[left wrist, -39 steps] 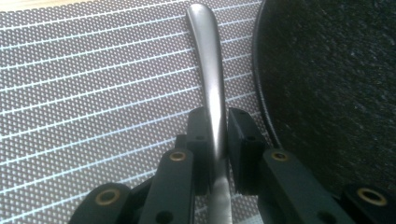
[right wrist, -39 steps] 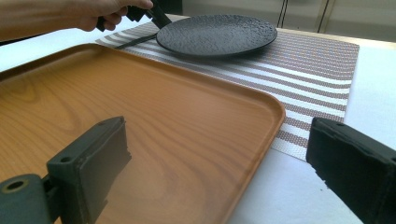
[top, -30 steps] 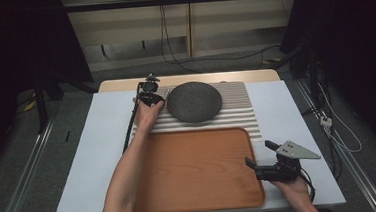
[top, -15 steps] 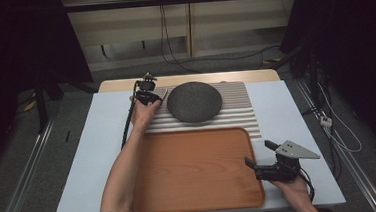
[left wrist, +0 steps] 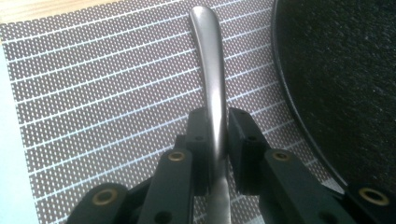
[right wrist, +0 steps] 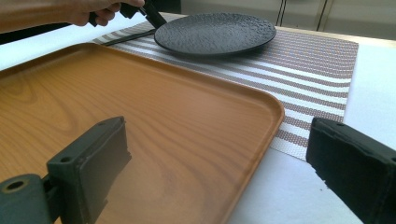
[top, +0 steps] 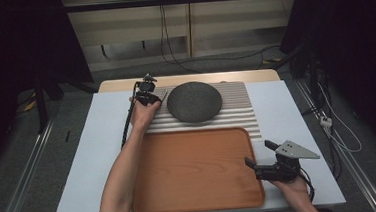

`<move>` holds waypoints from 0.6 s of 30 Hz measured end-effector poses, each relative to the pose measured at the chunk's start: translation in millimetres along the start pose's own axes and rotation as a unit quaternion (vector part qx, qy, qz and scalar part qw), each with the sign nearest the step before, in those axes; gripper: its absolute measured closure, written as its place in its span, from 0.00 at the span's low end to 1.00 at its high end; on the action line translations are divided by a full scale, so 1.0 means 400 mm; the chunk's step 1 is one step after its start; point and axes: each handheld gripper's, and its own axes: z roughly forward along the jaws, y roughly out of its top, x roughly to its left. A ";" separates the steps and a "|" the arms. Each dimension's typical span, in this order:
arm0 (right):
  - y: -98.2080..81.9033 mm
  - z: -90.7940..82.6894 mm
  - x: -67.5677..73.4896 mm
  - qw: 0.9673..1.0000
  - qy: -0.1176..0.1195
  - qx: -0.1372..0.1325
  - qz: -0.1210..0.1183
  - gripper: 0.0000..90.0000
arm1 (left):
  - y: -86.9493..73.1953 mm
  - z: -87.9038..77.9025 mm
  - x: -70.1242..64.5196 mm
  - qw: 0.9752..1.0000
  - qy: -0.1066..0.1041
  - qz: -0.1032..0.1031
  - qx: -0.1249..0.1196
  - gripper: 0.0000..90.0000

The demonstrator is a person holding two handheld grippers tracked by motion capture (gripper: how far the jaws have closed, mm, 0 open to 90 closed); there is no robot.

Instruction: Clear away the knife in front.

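My left gripper (top: 148,95) (left wrist: 214,122) is shut on the shiny metal handle of a utensil (left wrist: 209,60), whose working end is hidden under the jaws. The handle lies low over the striped placemat (top: 236,113) (left wrist: 93,93), just left of the dark round plate (top: 194,101) (left wrist: 345,70) (right wrist: 215,31). My right gripper (top: 257,153) (right wrist: 219,163) stands open near the table's front right. One jaw is over the right rim of the wooden tray (top: 195,170) (right wrist: 140,107), the other over the white surface, with nothing between them.
A white board (top: 98,147) covers the tabletop under the placemat and tray. The tray holds nothing. A cable (top: 127,125) trails from the left gripper along the person's forearm. Dark floor, metal rails and loose cables surround the table.
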 end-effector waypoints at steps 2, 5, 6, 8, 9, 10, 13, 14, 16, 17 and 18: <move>0.000 0.000 0.000 1.000 0.000 0.000 0.001 0.06 | 0.001 0.003 -0.001 1.000 -0.002 0.001 0.000 0.85; 0.000 0.000 0.000 1.000 0.000 -0.001 0.001 0.06 | 0.001 0.006 -0.007 1.000 0.006 0.007 0.000 0.88; 0.000 0.000 0.000 1.000 0.000 -0.001 0.001 0.06 | 0.001 0.006 -0.007 1.000 0.006 0.007 0.000 0.88; 0.000 -0.001 0.000 1.000 0.000 -0.001 0.001 0.06 | 0.002 0.005 -0.007 1.000 0.006 0.010 0.004 0.89; 0.000 -0.002 -0.001 1.000 0.000 -0.001 0.000 0.06 | 0.002 0.004 -0.007 1.000 0.006 0.012 0.005 0.89; 0.000 -0.002 -0.001 1.000 -0.001 -0.001 0.000 0.06 | 0.003 0.004 -0.007 1.000 0.006 0.011 0.006 0.89; 0.000 -0.003 0.000 1.000 0.000 -0.001 0.000 0.06 | 0.003 0.004 -0.006 1.000 0.005 0.012 0.006 0.89; -0.001 -0.003 0.000 1.000 0.000 -0.001 0.000 0.06 | 0.002 0.005 -0.006 1.000 0.004 0.008 0.005 0.89; -0.001 -0.003 -0.001 1.000 0.000 -0.001 0.000 0.06 | 0.005 0.005 -0.006 1.000 0.006 0.013 0.010 0.89; -0.001 -0.003 -0.001 1.000 0.000 -0.002 0.002 0.06 | 0.008 0.005 -0.010 1.000 0.009 0.016 0.012 0.89; -0.001 -0.004 0.000 1.000 0.000 -0.002 0.002 0.06 | 0.008 0.005 -0.010 1.000 0.010 0.019 0.013 0.89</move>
